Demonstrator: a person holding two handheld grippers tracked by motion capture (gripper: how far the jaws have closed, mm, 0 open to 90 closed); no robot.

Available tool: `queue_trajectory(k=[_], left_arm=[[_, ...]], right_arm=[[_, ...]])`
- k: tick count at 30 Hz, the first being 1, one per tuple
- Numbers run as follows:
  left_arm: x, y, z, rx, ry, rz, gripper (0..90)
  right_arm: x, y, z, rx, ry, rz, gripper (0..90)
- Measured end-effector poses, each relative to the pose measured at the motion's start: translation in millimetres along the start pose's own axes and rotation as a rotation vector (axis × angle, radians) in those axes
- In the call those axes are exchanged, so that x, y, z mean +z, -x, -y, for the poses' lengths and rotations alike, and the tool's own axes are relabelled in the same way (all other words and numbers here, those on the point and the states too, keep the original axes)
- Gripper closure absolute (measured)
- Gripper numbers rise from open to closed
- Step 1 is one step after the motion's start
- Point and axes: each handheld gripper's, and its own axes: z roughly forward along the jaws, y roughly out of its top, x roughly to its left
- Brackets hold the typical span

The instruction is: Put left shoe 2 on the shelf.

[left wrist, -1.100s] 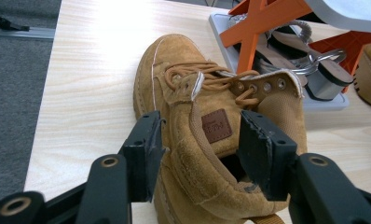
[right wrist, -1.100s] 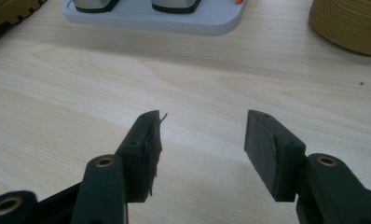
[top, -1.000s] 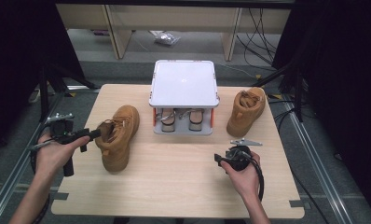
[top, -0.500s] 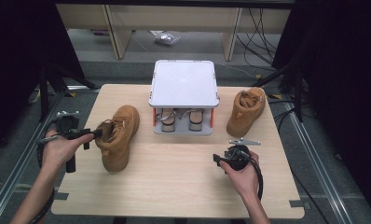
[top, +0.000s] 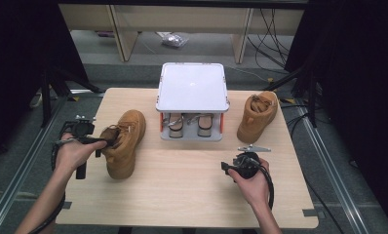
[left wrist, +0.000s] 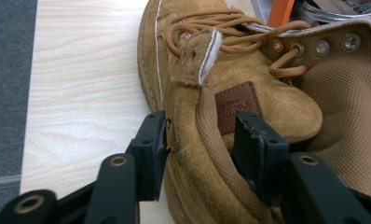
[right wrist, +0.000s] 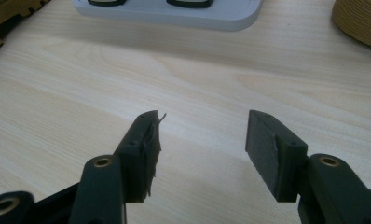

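now the left gripper (left wrist: 200,135) sits over the heel collar of the tan suede lace-up boot (top: 124,141) at the left of the light wood table (top: 182,190). its jaws have just been closing: a second ago they stood wider, beside the boot's left flank, and the hand has since come in toward the boot and a little lower. in the left gripper view one jaw lies against the outer suede wall and the other is inside the opening on the padded lining by the brown leather label (left wrist: 235,106), so the collar wall is between them and both pads look to be touching. i read that as a grip taken on the boot, though how firm it is can't be told. the boot lies in the same spot as before, toe pointing far, near the left edge, not lifted.

the right gripper (right wrist: 202,140) hasn't moved; it hovers near the right-front of the table with jaws wide apart and nothing between them, bare wood under it. the person's right hand (top: 250,183) holds it just near of a small metal bracket (top: 254,147).

the second tan suede boot (top: 258,114) stands at the far right, untouched. the white-topped rack with orange posts (top: 192,87) sits centre-far with another pair underneath.

likely meaning: pick-up of the left boot is starting, lift comes next.
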Motion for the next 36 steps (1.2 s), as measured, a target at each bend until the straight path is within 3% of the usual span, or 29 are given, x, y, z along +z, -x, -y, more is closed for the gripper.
queue_trajectory(k=[2, 3, 4, 6, 10, 11, 18, 19, 20, 24, 25, 29, 30, 31, 35, 36], left_arm=[[5.1, 0.7, 0.5, -0.001, -0.005, -0.003, 57.1], [8.0, -0.4, 0.4, 0.018, -0.020, -0.004, 57.9], [10.3, -1.4, 1.1, 0.013, -0.038, 0.008, 59.1], [12.1, -3.0, 1.2, 0.002, -0.026, 0.005, 65.8], [12.6, -5.7, 3.8, 0.005, -0.001, -0.004, 75.4], [11.9, -8.1, 6.2, -0.012, 0.013, 0.006, 76.4], [10.0, -17.1, 11.1, -0.074, 0.069, 0.035, 80.0], [10.0, -17.1, 11.1, -0.074, 0.069, 0.035, 80.0], [9.9, -18.1, 11.0, -0.068, 0.073, 0.034, 80.0], [9.6, -20.0, 9.5, -0.073, 0.084, 0.038, 80.4], [9.2, -20.2, 9.5, -0.073, 0.087, 0.041, 80.8], [8.0, -21.9, 9.1, -0.071, 0.094, 0.050, 81.5], [7.6, -21.6, 8.9, -0.090, 0.106, 0.050, 81.8], [7.6, -22.2, 8.8, -0.092, 0.114, 0.055, 81.9], [4.0, -23.4, 8.2, -0.110, 0.129, 0.068, 82.2], [3.2, -23.3, 8.3, -0.121, 0.138, 0.071, 82.3]], right_arm=[[-0.1, 1.2, 0.0, 0.000, 0.003, -0.004, 45.6], [1.0, 3.2, -0.2, -0.025, 0.018, -0.004, 45.6], [-0.1, 1.7, -0.1, 0.000, 0.001, -0.003, 45.6], [0.3, 2.9, 0.0, -0.015, 0.009, -0.004, 45.6], [0.9, 2.9, 0.3, -0.005, 0.004, -0.001, 45.6], [1.2, 1.9, 0.6, 0.009, -0.006, 0.003, 45.6], [0.6, 3.2, 0.8, 0.014, -0.005, -0.003, 45.6], [0.6, 3.2, 0.8, 0.014, -0.005, -0.003, 45.6], [2.2, 5.8, 0.8, -0.019, 0.017, 0.001, 45.7], [0.8, 5.8, 0.7, -0.004, 0.006, -0.007, 45.7], [-0.5, 4.5, 0.4, 0.015, -0.003, 0.010, 45.7], [0.5, 6.3, 0.4, 0.000, 0.015, 0.010, 45.7], [0.4, 6.6, 0.3, -0.005, 0.018, 0.009, 45.7], [-1.9, 3.4, 0.2, 0.034, 0.007, -0.003, 45.7], [-1.6, 5.2, 0.1, 0.019, 0.022, 0.014, 45.8], [-2.5, 4.2, 0.2, 0.037, 0.009, 0.016, 45.7]])
